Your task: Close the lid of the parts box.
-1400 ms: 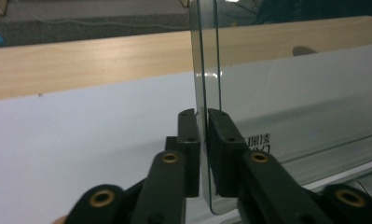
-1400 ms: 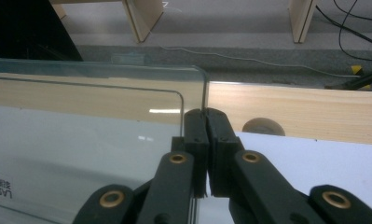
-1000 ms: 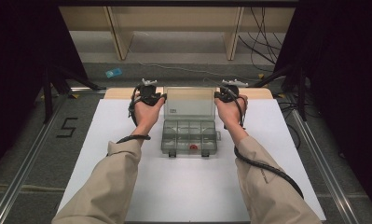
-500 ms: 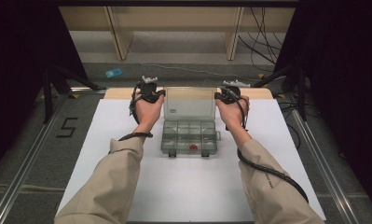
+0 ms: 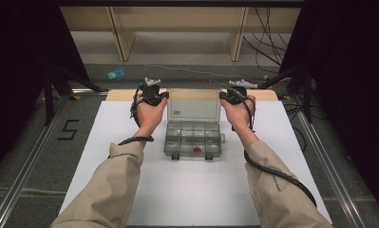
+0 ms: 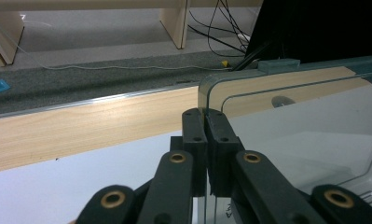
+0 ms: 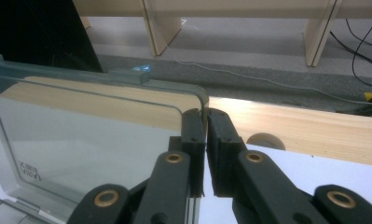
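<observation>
A clear plastic organizer box (image 5: 193, 140) lies in the middle of the white table top, its compartments open to view, with a small red piece (image 5: 197, 150) in the front row. Its clear lid (image 5: 194, 104) stands raised at the far side. My left gripper (image 5: 164, 95) is shut on the lid's left edge, the jaws pinching the lid (image 6: 305, 140) near its upper corner (image 6: 205, 114). My right gripper (image 5: 222, 95) is shut on the right edge, clamping the lid (image 7: 90, 135) just below its rounded corner (image 7: 205, 114).
The white sheet (image 5: 130, 123) covers the table, with a pale wooden strip (image 5: 120, 95) along the far edge. Beyond lie grey floor, a small blue object (image 5: 115, 74), wooden shelf legs (image 5: 122, 35) and loose cables (image 5: 265, 33). Dark curtains flank both sides.
</observation>
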The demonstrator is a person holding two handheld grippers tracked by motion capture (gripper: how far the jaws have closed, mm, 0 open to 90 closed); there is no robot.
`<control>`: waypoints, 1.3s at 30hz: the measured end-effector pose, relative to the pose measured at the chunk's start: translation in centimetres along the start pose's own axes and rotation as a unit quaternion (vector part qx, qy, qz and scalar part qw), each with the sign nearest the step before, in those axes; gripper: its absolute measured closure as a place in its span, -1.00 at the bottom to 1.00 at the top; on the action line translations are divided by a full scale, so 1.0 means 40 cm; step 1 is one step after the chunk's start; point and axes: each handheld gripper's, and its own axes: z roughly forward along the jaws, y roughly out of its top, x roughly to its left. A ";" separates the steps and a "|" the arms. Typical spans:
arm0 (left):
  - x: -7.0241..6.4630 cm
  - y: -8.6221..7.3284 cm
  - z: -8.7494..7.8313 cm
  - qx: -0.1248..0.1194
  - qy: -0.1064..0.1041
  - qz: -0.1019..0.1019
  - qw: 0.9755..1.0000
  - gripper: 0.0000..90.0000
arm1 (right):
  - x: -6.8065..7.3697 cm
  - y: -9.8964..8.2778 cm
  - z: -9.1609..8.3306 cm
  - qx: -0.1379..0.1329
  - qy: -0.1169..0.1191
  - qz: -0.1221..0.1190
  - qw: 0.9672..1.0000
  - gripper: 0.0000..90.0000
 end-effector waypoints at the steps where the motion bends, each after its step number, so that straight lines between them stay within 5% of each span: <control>1: -0.001 -0.002 -0.003 -0.003 0.000 0.000 1.000 0.95 | 0.000 -0.001 -0.004 0.000 0.001 -0.003 1.000 0.92; 39: -0.023 -0.046 -0.086 -0.029 -0.008 0.045 0.999 0.95 | 0.029 -0.044 -0.099 -0.020 0.010 -0.039 0.999 0.93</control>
